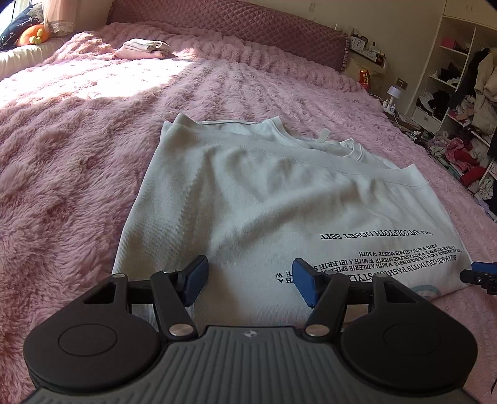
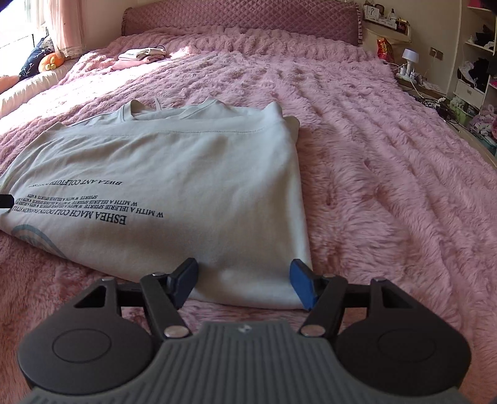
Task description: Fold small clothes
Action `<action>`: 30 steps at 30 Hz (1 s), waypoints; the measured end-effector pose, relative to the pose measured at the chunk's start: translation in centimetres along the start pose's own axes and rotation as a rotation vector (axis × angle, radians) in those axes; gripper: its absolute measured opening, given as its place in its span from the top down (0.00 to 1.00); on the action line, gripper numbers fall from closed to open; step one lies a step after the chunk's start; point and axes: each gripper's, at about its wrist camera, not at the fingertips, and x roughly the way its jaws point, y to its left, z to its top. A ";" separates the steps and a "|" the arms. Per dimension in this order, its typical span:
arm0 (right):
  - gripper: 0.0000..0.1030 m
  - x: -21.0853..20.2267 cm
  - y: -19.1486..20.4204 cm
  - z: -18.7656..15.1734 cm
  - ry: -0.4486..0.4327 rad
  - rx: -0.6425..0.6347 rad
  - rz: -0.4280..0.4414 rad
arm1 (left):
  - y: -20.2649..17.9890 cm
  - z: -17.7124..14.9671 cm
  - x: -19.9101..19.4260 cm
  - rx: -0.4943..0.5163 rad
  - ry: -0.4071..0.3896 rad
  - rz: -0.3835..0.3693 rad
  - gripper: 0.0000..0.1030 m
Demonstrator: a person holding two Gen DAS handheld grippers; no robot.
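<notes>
A white T-shirt [image 1: 248, 192] with black printed lettering lies folded flat on the pink fluffy blanket [image 1: 68, 161]. My left gripper [image 1: 250, 281] hovers over the shirt's near left part, open, with cloth below its blue pads [image 1: 195, 278] but nothing pinched. In the right wrist view the same T-shirt [image 2: 192, 167] shows its folded right edge. My right gripper [image 2: 245, 284] stands open above the near right corner, the pads [image 2: 303, 286] apart. The right gripper's tip [image 1: 480, 276] shows at the left view's right edge.
A small stack of folded clothes [image 2: 141, 55] lies far up the bed near the quilted headboard [image 2: 242, 18]. An orange plush toy [image 1: 32, 34] sits at the far left. Shelves with clothes [image 1: 459, 102] and a small lamp [image 2: 410, 57] stand to the right of the bed.
</notes>
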 end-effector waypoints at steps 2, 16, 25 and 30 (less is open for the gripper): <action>0.41 0.2 -0.1 -0.4 0.001 -0.009 0.001 | -0.1 -0.1 0.1 0.021 0.001 0.000 0.29; 0.33 -1.1 5.0 4.8 -0.110 -0.087 0.038 | 1.0 1.3 -2.1 -0.088 -0.049 -0.059 0.28; 0.33 8.4 12.9 16.2 -0.194 -0.155 0.022 | 2.5 1.3 -0.9 -0.163 -0.045 -0.097 0.28; 0.33 16.1 15.1 21.3 -0.135 -0.162 -0.068 | 2.8 1.2 -0.6 -0.176 -0.071 -0.127 0.27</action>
